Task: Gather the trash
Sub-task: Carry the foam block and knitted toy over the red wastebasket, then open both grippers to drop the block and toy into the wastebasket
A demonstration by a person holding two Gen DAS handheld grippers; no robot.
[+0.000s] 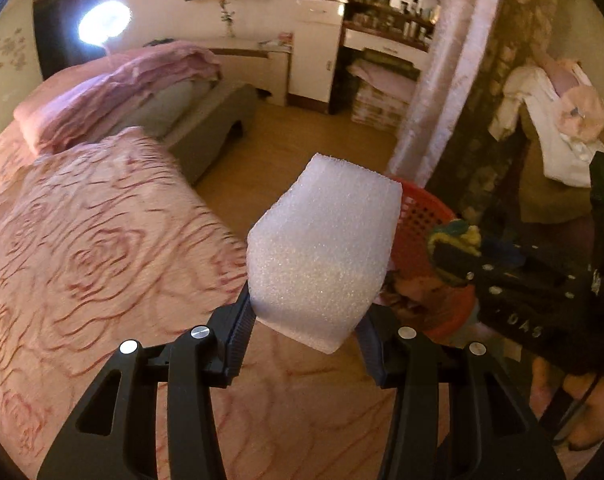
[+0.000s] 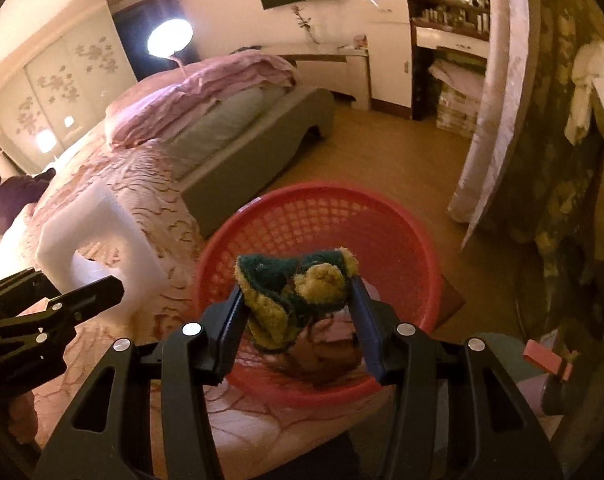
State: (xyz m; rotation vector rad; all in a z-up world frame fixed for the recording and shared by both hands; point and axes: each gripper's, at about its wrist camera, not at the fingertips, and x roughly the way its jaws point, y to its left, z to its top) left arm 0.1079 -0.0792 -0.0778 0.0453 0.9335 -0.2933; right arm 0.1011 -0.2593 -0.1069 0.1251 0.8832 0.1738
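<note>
My left gripper [image 1: 305,320] is shut on a white foam block [image 1: 321,252] and holds it above the bed, just left of the red mesh basket [image 1: 425,216]. The foam block also shows in the right wrist view [image 2: 98,236], with the left gripper [image 2: 82,300] below it. My right gripper [image 2: 296,296] is shut on a worn green and yellow scouring sponge [image 2: 298,284] and holds it over the red basket [image 2: 401,232]. The basket sits at the bed's edge and holds some crumpled trash [image 2: 325,356]. The right gripper with the sponge [image 1: 455,236] shows at the right of the left wrist view.
A pink rose-patterned bedspread [image 1: 82,248] covers the bed, with a folded pink duvet [image 1: 114,92] farther back. Wooden floor [image 2: 381,160] lies beyond the basket. Curtains [image 2: 497,100] hang at the right. A cabinet and shelves [image 1: 381,28] stand along the far wall.
</note>
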